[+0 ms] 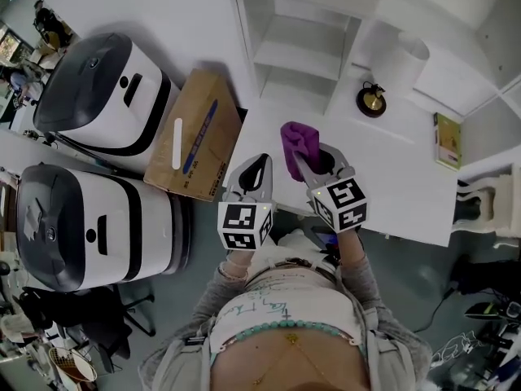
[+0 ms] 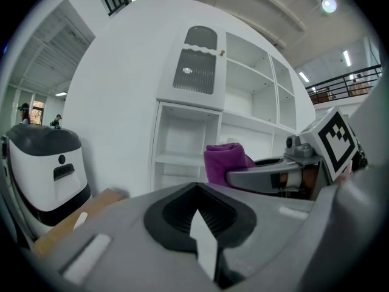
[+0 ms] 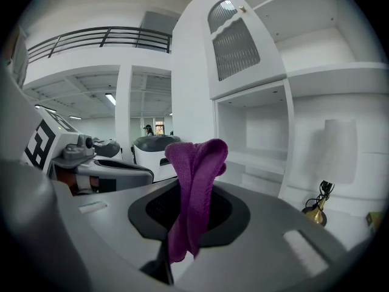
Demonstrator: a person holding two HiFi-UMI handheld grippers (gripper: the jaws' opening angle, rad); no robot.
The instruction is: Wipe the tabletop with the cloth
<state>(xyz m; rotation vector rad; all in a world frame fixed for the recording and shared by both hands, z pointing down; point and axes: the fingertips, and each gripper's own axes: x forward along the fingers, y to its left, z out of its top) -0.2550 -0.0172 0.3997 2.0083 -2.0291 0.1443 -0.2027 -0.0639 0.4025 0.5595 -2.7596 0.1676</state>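
A purple cloth [image 1: 296, 144] sticks up from my right gripper [image 1: 308, 160], which is shut on it over the near left part of the white tabletop [image 1: 399, 182]. In the right gripper view the cloth [image 3: 193, 184] hangs folded between the jaws of that gripper [image 3: 187, 227]. My left gripper [image 1: 258, 171] hovers just left of it, at the table's left edge, shut with nothing in it. From the left gripper view, past its own closed jaws [image 2: 198, 216], the cloth [image 2: 225, 162] shows off to the right.
A white shelf unit [image 1: 299, 49] stands at the back of the table. A small black and gold object [image 1: 371, 99], a white cylinder [image 1: 404, 62] and a green book [image 1: 447, 141] lie on the table. On the floor at left are a cardboard box [image 1: 195, 133] and two white-and-black machines [image 1: 99, 94].
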